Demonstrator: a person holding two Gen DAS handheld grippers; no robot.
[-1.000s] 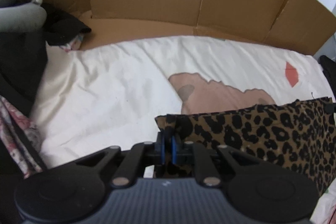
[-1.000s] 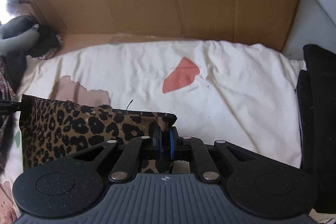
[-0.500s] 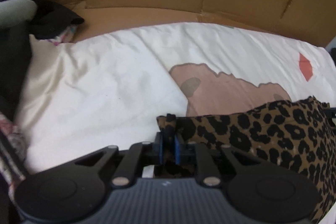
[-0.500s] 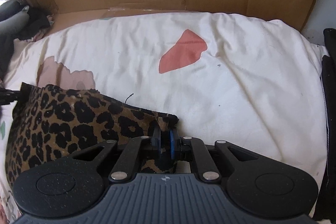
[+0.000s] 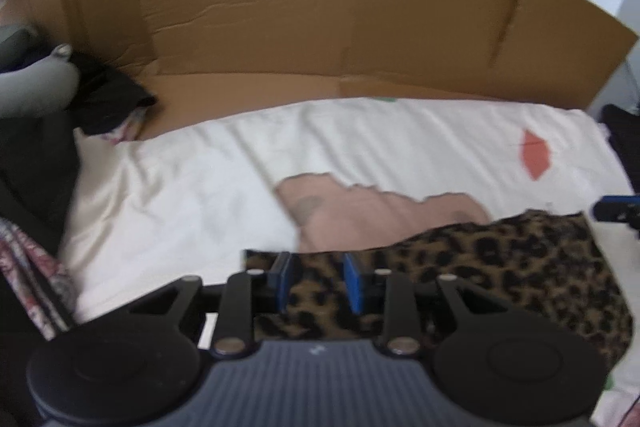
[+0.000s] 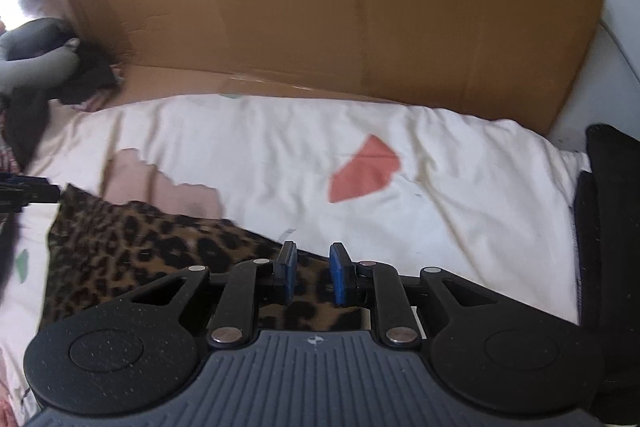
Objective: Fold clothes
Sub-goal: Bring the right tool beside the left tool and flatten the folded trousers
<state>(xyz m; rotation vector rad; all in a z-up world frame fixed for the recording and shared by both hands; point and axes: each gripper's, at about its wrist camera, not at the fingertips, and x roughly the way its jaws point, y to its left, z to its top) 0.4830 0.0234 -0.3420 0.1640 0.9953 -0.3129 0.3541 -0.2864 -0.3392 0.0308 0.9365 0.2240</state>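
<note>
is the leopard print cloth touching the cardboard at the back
Apart. In the right wrist view, a broad stretch of white bedding lies between the leopard print cloth and the cardboard.

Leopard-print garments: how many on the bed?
1. The brown-and-black leopard-print fabric garment lies on the white printed bedsheet at its near edge, under both open grippers; more could sit out of view.
</note>
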